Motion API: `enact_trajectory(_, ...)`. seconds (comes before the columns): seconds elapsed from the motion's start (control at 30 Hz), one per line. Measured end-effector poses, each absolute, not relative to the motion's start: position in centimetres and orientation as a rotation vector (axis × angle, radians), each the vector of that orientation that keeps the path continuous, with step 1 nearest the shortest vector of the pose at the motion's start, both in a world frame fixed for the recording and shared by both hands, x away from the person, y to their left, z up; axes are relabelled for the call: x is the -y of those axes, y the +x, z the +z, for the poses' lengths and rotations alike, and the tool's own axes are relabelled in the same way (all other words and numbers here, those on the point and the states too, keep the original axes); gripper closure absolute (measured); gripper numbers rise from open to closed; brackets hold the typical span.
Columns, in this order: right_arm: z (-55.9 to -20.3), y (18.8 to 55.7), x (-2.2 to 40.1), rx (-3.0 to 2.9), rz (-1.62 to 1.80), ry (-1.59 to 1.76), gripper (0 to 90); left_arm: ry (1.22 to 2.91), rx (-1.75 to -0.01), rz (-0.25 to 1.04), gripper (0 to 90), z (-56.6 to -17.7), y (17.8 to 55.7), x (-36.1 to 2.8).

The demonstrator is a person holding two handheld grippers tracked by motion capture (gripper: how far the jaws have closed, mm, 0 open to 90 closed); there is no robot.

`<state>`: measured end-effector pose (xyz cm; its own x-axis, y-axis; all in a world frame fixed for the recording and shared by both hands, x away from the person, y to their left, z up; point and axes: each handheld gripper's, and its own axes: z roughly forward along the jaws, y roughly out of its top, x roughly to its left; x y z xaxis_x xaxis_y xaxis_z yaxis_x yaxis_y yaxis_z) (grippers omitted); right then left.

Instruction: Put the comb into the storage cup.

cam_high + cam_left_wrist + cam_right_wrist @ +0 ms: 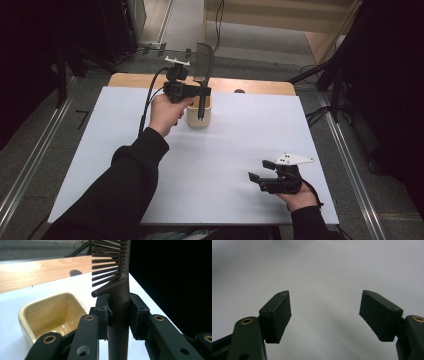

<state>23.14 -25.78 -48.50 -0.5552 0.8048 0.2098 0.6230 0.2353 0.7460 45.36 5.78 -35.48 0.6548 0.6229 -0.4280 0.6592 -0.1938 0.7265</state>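
A dark brown comb (205, 70) stands upright, its handle clamped between the pads of my left gripper (202, 92). In the left gripper view the comb (119, 287) rises from the jaws with its teeth pointing left, and the left gripper (119, 312) is shut on its handle. The comb's lower end hangs over a cream square cup (199, 114) near the table's far edge; the cup (51, 315) lies just left of the jaws. My right gripper (262, 170) rests low at the front right, open, and between its jaws (325, 312) there is bare white table.
A white sheet (225, 165) covers the table, with a wooden strip (130, 80) along the far edge. Dark stands and cables flank the table on both sides. A small dark spot (239, 91) sits on the wooden strip.
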Motion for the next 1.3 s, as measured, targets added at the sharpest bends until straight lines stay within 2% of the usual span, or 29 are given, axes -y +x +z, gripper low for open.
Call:
enact_trajectory(0.57, -48.3, 23.2, 25.9, -2.260, 1.240, 1.344, 23.6, 1.853, -0.983, 0.009, 72.6, -34.8, 47.4, -6.4)
enact_trajectory(1.3, -48.2, 23.3, 25.9, -2.263, 1.245, 1.340, 23.6, 1.814, -1.029, 0.090, 72.6, -36.0, 49.6, -7.4)
